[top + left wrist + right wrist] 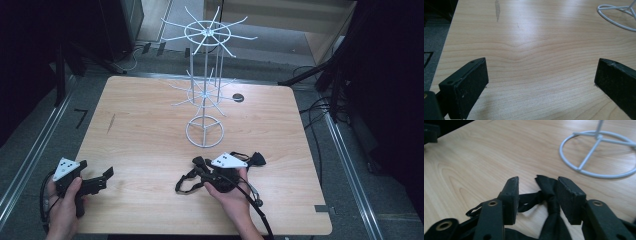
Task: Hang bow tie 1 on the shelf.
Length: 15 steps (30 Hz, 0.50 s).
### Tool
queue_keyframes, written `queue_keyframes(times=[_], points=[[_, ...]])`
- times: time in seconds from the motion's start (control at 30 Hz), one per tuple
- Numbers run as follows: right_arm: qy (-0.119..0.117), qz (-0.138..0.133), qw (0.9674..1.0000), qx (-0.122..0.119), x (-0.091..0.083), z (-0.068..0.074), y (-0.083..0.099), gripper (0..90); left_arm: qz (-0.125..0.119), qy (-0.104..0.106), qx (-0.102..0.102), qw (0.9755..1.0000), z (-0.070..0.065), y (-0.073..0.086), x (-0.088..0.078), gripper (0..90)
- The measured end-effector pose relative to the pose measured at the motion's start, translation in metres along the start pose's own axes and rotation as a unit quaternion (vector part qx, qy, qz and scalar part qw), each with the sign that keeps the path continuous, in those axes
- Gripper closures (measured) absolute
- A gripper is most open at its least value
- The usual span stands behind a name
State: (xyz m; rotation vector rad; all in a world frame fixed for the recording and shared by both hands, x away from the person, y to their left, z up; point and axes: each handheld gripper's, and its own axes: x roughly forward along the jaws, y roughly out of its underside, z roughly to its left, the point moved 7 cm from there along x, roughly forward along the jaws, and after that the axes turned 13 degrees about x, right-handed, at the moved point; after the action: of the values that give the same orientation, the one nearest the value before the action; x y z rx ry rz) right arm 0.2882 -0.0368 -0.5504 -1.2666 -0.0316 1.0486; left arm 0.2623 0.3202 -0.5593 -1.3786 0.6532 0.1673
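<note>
A black bow tie (549,195) lies on the wooden table (145,125), its knot between the two jaws of my right gripper (537,195). The pads stand a little apart from the fabric, so the gripper is open around it. In the high view the right gripper (197,167) sits near the table's front, pointing left, with a black strap (184,185) looping out beside it. More black fabric (257,159) lies just right of the gripper's grey plate. My left gripper (104,180) rests at the front left, open, with bare wood between its jaws (541,82).
A tall white wire display stand (205,90) with two tiers of hooks rises at the table's middle back. Its ring base (599,157) lies just beyond the right gripper. A small dark disc (238,97) sits behind the stand. The table's front edge is close to both hands.
</note>
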Motion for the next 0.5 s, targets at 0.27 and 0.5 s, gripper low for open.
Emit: queue_keyframes(times=[0.27, 0.5], points=[[-0.008, 0.019, 0.9997, -0.015, 0.011, 0.009, 0.007, 63.1, 0.0, -0.001, 0.0, 1.0, 0.0, 0.0, 0.0, 0.0], [-0.023, 0.035, 0.9985, -0.036, 0.026, 0.016, 0.013, 63.1, 0.0, 0.0, 0.001, 1.0, 0.0, 0.0, 0.0, 0.0]])
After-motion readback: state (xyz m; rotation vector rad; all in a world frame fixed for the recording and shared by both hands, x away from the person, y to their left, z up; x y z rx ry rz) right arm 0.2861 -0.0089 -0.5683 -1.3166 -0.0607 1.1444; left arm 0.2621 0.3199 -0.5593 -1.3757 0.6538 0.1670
